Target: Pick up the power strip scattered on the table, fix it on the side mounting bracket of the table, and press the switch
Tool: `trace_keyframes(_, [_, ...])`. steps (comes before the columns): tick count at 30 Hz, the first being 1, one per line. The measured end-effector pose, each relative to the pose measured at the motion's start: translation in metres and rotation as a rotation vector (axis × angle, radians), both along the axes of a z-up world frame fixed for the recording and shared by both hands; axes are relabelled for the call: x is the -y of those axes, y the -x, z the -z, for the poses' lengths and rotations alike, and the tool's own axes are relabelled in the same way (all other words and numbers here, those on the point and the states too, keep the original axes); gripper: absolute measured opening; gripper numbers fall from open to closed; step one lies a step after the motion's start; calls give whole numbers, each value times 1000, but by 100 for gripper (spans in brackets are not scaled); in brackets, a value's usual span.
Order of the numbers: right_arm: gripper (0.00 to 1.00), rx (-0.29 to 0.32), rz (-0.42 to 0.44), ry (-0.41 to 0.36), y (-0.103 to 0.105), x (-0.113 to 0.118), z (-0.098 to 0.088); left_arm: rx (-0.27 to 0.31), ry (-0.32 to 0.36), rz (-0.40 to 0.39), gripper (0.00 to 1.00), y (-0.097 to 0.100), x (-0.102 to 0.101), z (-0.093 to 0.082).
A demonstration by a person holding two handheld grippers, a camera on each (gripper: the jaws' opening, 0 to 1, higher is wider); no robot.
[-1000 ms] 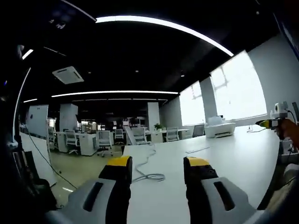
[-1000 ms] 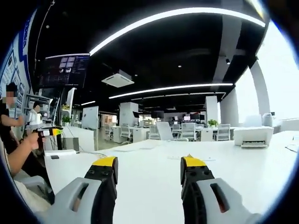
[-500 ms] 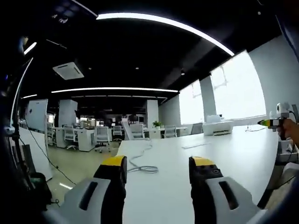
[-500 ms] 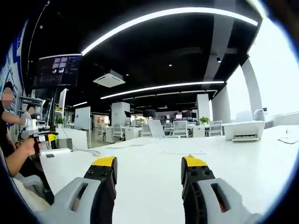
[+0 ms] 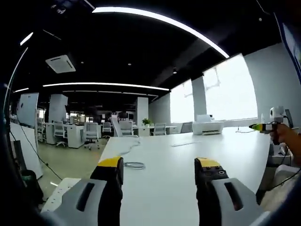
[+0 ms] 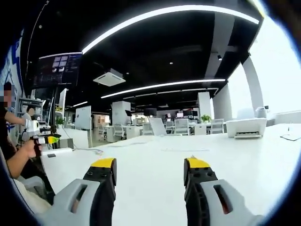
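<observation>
Left gripper view: the left tongs [image 5: 160,165] stand apart with nothing between their yellow-tipped jaws, held above a long white table [image 5: 188,155] in an open-plan office. A loosely coiled grey cable [image 5: 135,165] lies on the table just beyond the left jaw, with a strand running away toward the far end. A white power strip [image 5: 57,190] shows at the lower left of this view, beside the left jaw and at the near corner of the table; whether it rests on the table top or on something lower at its side cannot be told. A white printer [image 5: 207,127] sits near the far right end of the table, before bright windows. At the right edge a hand [image 5: 285,139] holds the other gripper, seen small and side-on. Right gripper view: the right tongs [image 6: 150,167] are likewise apart and hold nothing, poised above the same white table [image 6: 155,165]. The printer [image 6: 246,127] appears at the right, and thin flat items lie on the far part of the table, too small to identify. At the left edge a hand [image 6: 29,149] grips the other gripper. Rows of white desks and office chairs [image 6: 181,127] fill the background under long ceiling light strips.
</observation>
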State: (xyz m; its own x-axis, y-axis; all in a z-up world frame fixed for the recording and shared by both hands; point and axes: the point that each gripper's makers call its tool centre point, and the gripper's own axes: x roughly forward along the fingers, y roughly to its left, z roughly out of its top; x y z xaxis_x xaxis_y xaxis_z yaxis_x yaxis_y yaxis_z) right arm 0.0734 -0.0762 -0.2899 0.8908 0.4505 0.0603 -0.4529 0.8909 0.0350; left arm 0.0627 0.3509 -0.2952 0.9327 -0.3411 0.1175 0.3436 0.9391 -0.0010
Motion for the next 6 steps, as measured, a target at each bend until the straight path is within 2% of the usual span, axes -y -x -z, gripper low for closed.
trace_keyframes(6, [54,3,-7,5,8,-13,-2,9,6,9,66,2,1,-4])
